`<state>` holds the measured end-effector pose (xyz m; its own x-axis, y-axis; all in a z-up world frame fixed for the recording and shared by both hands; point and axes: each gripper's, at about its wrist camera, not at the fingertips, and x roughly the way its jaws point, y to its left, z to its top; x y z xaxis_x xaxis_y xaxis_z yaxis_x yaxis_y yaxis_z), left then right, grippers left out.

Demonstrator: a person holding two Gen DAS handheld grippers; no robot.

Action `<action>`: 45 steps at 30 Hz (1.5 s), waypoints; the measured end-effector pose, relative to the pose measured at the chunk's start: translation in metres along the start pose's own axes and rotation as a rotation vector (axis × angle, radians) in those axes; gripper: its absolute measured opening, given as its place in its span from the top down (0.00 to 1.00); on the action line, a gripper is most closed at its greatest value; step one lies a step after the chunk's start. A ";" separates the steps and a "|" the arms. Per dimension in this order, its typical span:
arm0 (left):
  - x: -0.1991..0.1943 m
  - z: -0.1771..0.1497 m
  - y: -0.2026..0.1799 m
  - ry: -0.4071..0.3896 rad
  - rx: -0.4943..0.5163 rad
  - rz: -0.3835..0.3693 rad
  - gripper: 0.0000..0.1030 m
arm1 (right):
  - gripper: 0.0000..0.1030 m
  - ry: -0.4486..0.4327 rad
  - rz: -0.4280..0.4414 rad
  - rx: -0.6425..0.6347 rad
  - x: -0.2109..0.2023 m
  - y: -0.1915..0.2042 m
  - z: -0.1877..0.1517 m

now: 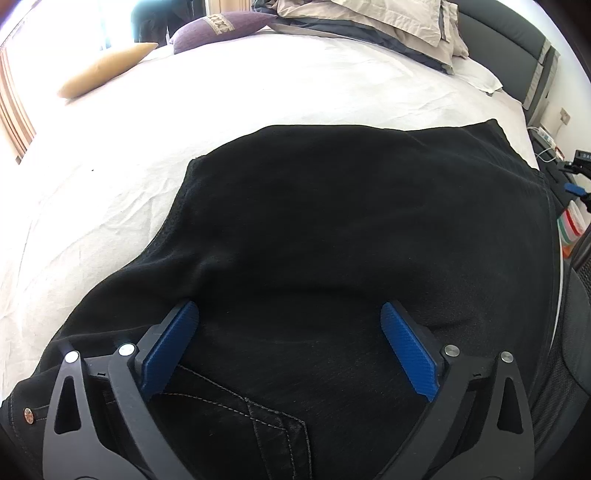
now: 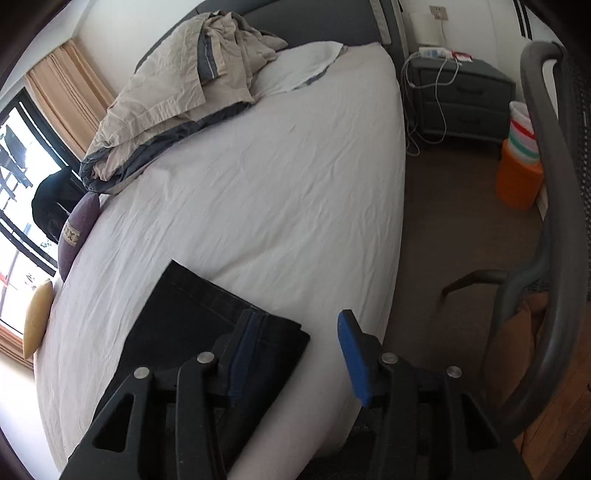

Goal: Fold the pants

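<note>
A: Where are the pants (image 1: 332,240)?

B: Spread dark and flat across the near part of a bed (image 1: 258,96) with a pale, creased sheet. The left wrist view shows them filling most of the foreground, a stitched back pocket (image 1: 266,417) and a copper rivet (image 1: 28,415) at the near edge. In the right wrist view a squared-off end of the pants (image 2: 207,317) lies near the bed's edge.

A: And the left gripper (image 1: 290,317)?

B: Just above the fabric, its blue pads set wide apart, nothing between them.

A: The right gripper (image 2: 295,332)?

B: Also spread wide, holding nothing. Its left blue pad (image 2: 242,354) sits over the corner of the pants; the other pad is over bare sheet by the bed's edge. Whether the pad touches the cloth cannot be told.

A: What else is on the bed?

B: A crumpled beige and grey duvet (image 2: 177,85) by the headboard, a purple cushion (image 1: 218,31) and a yellow cushion (image 1: 107,68) on the far side. Beside the bed are a grey nightstand (image 2: 461,96) with cables, an orange bin (image 2: 517,177) and a mesh chair (image 2: 554,221).
</note>
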<state>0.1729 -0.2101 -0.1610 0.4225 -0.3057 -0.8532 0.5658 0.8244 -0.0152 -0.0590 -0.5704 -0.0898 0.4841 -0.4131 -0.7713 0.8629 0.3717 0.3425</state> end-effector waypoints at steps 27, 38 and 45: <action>-0.029 0.024 0.016 -0.105 -0.060 -0.053 0.00 | 0.66 0.596 0.735 -0.465 0.048 0.237 -0.115; 0.025 0.053 0.057 -0.016 -0.109 -0.024 0.03 | 1.00 0.603 0.543 -0.396 0.112 0.225 -0.116; -0.007 0.054 0.050 -0.064 -0.177 -0.066 0.05 | 0.57 0.584 0.556 -0.470 0.059 0.220 -0.120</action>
<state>0.2365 -0.1924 -0.1278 0.4357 -0.3870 -0.8126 0.4626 0.8708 -0.1667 0.1423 -0.4134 -0.1242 0.5502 0.3614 -0.7528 0.3196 0.7418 0.5896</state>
